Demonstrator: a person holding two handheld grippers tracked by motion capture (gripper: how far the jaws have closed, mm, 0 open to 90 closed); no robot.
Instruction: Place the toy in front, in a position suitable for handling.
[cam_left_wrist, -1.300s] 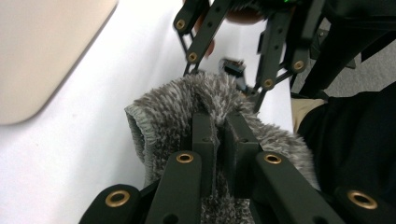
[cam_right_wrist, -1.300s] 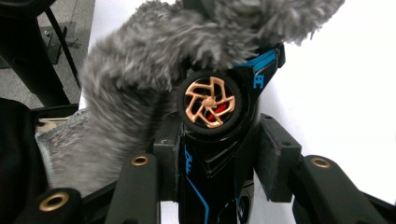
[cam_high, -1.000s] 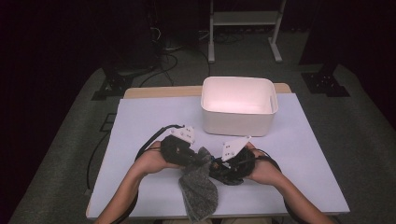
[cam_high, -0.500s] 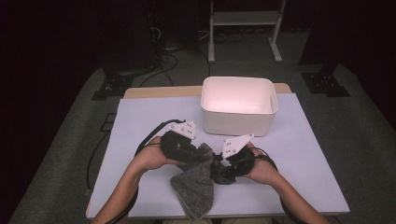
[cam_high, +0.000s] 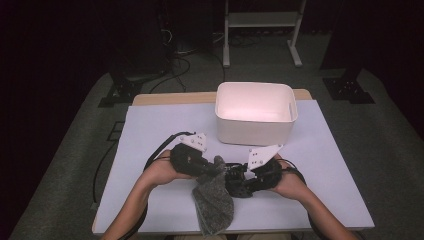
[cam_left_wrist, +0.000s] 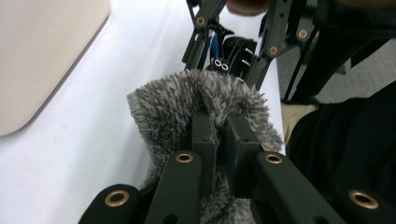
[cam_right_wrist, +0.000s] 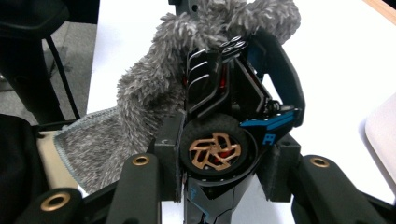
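- The left gripper (cam_high: 216, 172) is seen in the high view near the front middle of the table (cam_high: 150, 130), held in the person's left hand (cam_high: 162, 170).
- In the left gripper view its jaws are pressed together on a fold of the grey cloth (cam_left_wrist: 205, 100), with the shaggy pile bunched up on either side of them.
- In the high view the grey cloth (cam_high: 214, 202) is draped down from the left gripper toward the front edge of the table, between the two hands.
- The right gripper (cam_high: 231, 176) is held in the right hand (cam_high: 290, 180), just beside the left gripper, the two facing each other.
- In the right gripper view the jaws are clamped on a black toy car (cam_right_wrist: 233, 116) with blue trim, gripped across one wheel (cam_right_wrist: 215, 150) with a copper-coloured rim.
- The upper end of the toy car is touched and partly covered by the grey cloth (cam_right_wrist: 149, 88) in that view.
- In the left gripper view, part of the toy car (cam_left_wrist: 229, 53) is seen just beyond the cloth, between the jaws of the other gripper.
- A white bin (cam_high: 256, 107) is seen at the far side of the table, well apart from both grippers.
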